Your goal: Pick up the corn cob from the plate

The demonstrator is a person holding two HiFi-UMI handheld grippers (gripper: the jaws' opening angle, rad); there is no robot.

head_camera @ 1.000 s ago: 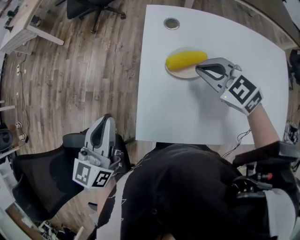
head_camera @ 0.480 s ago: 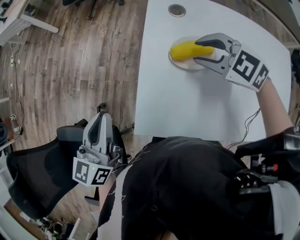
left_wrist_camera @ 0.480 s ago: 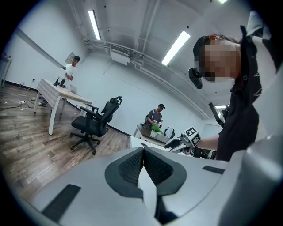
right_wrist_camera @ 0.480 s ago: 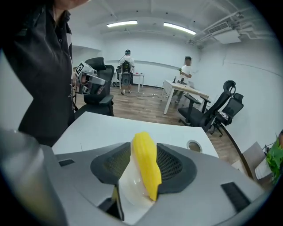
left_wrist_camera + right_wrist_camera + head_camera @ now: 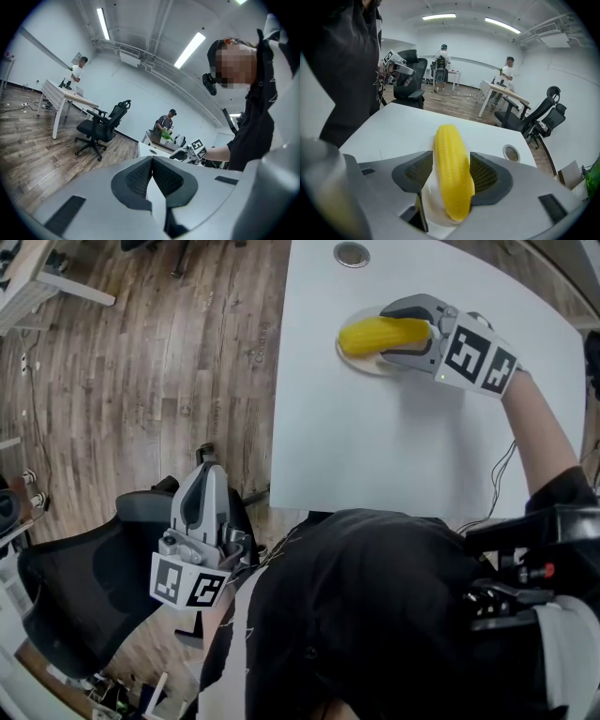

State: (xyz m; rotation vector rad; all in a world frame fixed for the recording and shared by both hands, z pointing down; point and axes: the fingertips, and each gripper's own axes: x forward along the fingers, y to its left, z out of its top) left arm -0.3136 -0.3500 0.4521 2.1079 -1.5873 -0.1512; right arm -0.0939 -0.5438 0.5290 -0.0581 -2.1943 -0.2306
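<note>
A yellow corn cob (image 5: 373, 334) lies on a small pale plate (image 5: 354, 358) at the far side of the white table (image 5: 375, 446). My right gripper (image 5: 389, 332) points steeply down over the plate, one finger on each side of the cob. In the right gripper view its jaws are opening, and the corn cob (image 5: 451, 168) lies lengthwise between the pads over the plate (image 5: 429, 204); a gap shows beside the left pad. My left gripper (image 5: 200, 498) hangs off the table at the lower left, shut and empty, its pads meeting in the left gripper view (image 5: 151, 161).
A round cable grommet (image 5: 352, 253) sits in the table beyond the plate. A black office chair (image 5: 84, 577) stands on the wooden floor under my left gripper. The room behind holds more desks, chairs and several people.
My right gripper has moved forward over the plate, rolled, and gone from shut to wide open, so its fingers now straddle the corn cob. The left gripper has barely shifted.
</note>
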